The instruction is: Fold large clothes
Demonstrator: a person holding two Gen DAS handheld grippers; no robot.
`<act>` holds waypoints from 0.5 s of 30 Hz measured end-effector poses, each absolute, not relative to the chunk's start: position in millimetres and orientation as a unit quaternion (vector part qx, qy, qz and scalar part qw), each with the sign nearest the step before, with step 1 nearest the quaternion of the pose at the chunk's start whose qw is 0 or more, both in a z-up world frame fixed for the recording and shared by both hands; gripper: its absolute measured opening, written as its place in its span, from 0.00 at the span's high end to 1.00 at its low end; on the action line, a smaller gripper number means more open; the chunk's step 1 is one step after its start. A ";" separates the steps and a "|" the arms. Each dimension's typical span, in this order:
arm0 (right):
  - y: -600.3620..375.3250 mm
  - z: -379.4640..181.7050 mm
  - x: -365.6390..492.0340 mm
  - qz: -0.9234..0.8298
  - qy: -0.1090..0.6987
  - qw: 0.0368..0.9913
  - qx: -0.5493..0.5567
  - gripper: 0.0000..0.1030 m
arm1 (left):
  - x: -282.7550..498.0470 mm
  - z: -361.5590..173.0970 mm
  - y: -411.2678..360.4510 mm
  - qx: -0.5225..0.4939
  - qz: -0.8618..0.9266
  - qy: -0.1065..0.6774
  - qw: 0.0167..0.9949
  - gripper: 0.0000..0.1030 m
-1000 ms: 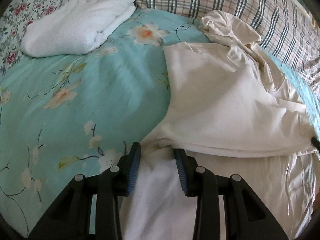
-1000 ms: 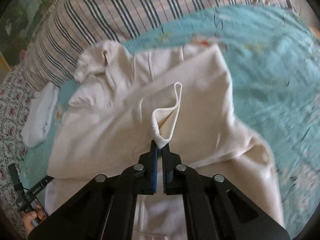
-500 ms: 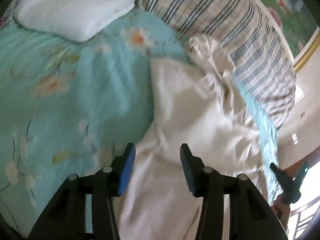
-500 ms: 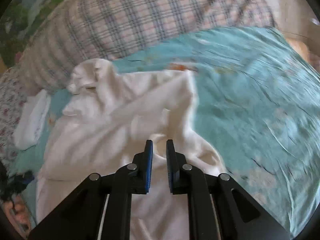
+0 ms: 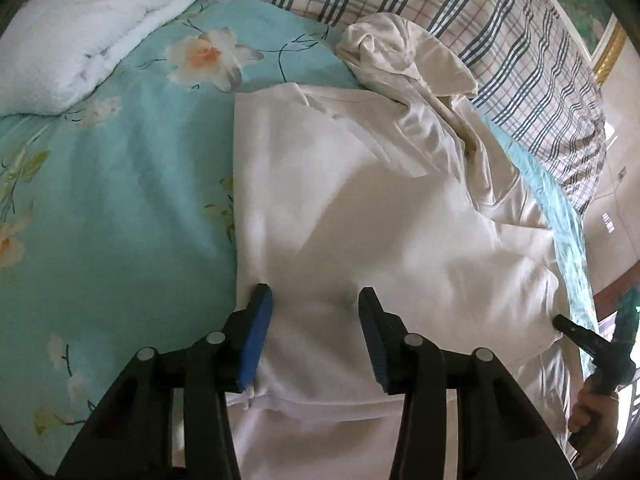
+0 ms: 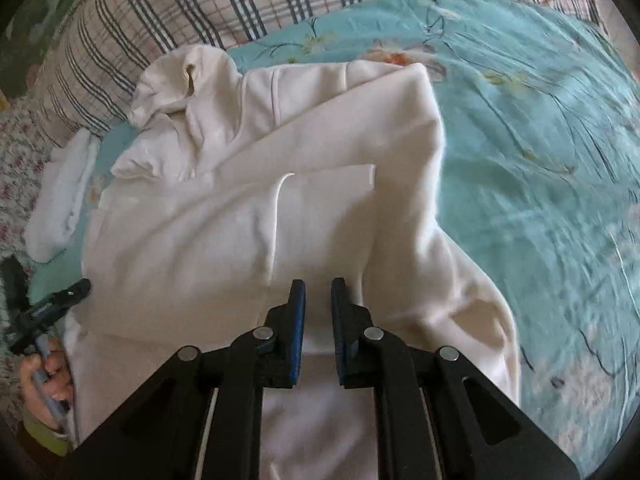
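Note:
A cream hooded sweatshirt lies on the teal floral bedsheet, sleeves folded across its body, hood bunched toward the plaid pillows. It also shows in the right wrist view, with a sleeve cuff lying flat across the middle. My left gripper is open and empty, just above the garment's left edge. My right gripper is open by a narrow gap and empty, over the garment's lower middle. Each gripper shows at the edge of the other's view, the right one and the left one.
A folded white towel lies at the far left of the bed, also in the right wrist view. Plaid pillows line the head of the bed. Bare teal sheet stretches to the right of the garment.
My right gripper has let go of the sleeve cuff, which now lies flat on the body, and has opened slightly. My left gripper has moved right onto the garment's left edge, still open.

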State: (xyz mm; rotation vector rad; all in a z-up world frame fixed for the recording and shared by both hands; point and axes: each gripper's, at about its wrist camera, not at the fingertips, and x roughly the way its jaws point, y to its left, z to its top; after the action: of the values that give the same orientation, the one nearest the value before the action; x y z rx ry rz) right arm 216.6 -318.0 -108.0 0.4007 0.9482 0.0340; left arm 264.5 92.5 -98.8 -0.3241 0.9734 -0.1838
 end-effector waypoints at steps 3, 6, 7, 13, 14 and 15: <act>-318.8 -89.1 223.3 0.028 0.440 0.876 0.196 0.86 | 270.7 -87.8 92.9 -0.172 -0.085 0.468 0.863 0.48; -308.7 -67.3 254.1 0.069 0.418 0.883 0.200 0.85 | 287.4 -76.9 93.3 -0.189 -0.087 0.464 0.861 0.45; -305.6 -61.7 263.2 0.079 0.413 0.885 0.200 0.84 | 297.2 -73.1 93.3 -0.198 -0.087 0.463 0.859 0.45; -271.1 -34.9 347.3 0.146 0.388 0.886 0.207 0.82 | 371.2 -42.7 95.9 -0.223 -0.081 0.437 0.867 0.40; -265.7 -31.3 364.9 0.148 0.386 0.887 0.206 0.75 | 387.7 -37.8 95.4 -0.225 -0.079 0.433 0.870 0.39; -258.6 -26.3 385.4 0.143 0.382 0.892 0.194 0.65 | 408.4 -32.1 94.6 -0.222 -0.074 0.429 0.873 0.38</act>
State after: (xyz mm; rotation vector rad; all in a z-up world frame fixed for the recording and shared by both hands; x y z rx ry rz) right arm 385.4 -258.6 -26.3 0.4017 0.7929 0.2964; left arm 408.4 94.6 -32.1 -0.4628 0.8958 -0.1550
